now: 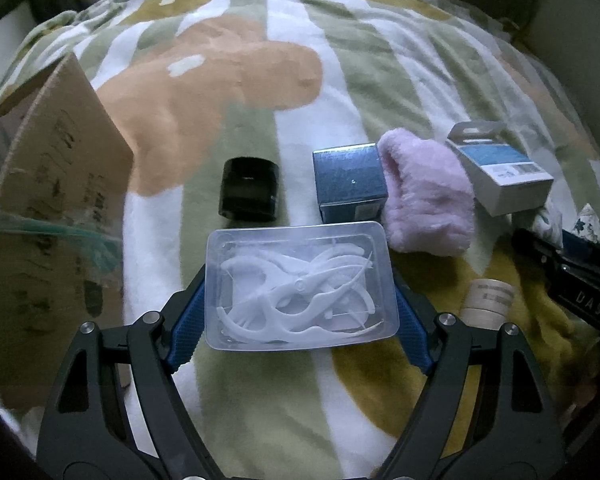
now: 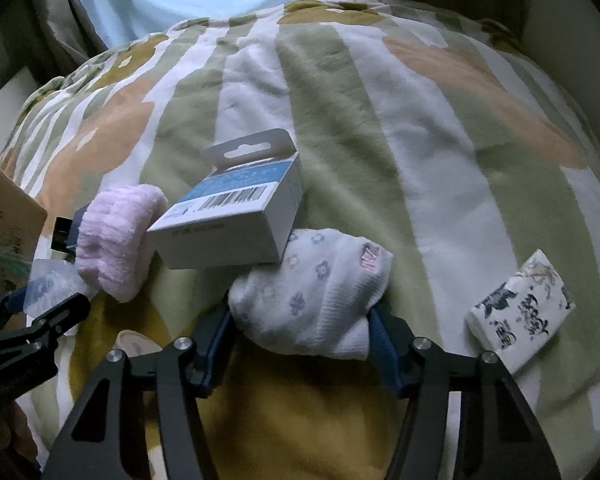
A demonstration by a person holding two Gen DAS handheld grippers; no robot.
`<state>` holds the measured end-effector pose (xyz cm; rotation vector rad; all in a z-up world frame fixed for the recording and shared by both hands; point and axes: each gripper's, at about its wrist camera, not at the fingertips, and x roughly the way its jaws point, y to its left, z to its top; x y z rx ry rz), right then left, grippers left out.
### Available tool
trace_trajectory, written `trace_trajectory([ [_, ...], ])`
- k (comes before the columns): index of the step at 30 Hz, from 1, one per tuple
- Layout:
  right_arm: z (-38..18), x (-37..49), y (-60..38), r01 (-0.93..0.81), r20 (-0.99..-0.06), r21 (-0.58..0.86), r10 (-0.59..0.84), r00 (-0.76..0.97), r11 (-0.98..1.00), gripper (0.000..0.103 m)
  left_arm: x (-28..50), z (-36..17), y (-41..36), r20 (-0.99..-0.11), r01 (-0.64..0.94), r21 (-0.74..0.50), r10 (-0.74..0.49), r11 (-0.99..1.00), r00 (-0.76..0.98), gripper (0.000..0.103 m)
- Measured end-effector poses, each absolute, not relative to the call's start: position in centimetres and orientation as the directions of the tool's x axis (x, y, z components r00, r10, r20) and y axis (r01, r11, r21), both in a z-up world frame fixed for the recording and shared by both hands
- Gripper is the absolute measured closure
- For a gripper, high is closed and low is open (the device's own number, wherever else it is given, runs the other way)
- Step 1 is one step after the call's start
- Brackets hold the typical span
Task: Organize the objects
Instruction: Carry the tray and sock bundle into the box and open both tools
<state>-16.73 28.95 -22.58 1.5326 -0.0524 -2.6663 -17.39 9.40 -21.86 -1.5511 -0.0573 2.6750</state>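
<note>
In the left wrist view, a clear plastic box of white floss picks (image 1: 300,284) rests on the striped blanket, and my left gripper (image 1: 300,280) is shut on it, blue pads pressed against its two short sides. In the right wrist view, a white sock with small flowers (image 2: 312,304) lies bunched on the blanket, with my right gripper (image 2: 300,310) shut on it, one pad against each side. A white and blue carton (image 2: 228,216) leans on the sock's far edge and on a pink fluffy band (image 2: 116,236).
A cardboard box (image 1: 56,208) stands at the left. Beyond the clear box sit a black jar (image 1: 249,190) and a dark blue box (image 1: 350,184). A beige round tub (image 1: 486,300) lies near the right gripper's arm (image 1: 572,272). A printed tissue pack (image 2: 520,312) lies right of the sock.
</note>
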Motion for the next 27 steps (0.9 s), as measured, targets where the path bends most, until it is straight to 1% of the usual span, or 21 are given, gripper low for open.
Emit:
trace_trajectory([
  [11, -19.6, -13.3, 30.3, 0.0, -0.839, 0.069, -0.058, -0.541, -0.998, 0.047, -13.9, -17.1, 9.3, -0.823, -0.047, -0.07, 0.085, -0.996, -0.561, 0.024],
  [17, -16.0, -11.1, 30.0, 0.003, -0.811, 0.056, -0.047, -0.583, -0.998, 0.047, -11.5, -13.5, 8.4, -0.782, -0.052, -0.074, 0.09, -0.996, -0.617, 0.024],
  [27, -10.1, -8.7, 26.9, 0.051, -0.744, 0.029, -0.056, -0.666, -0.998, 0.047, -8.2, -7.3, 4.0, -0.701, -0.021, -0.074, 0.067, -0.997, -0.71, 0.024],
])
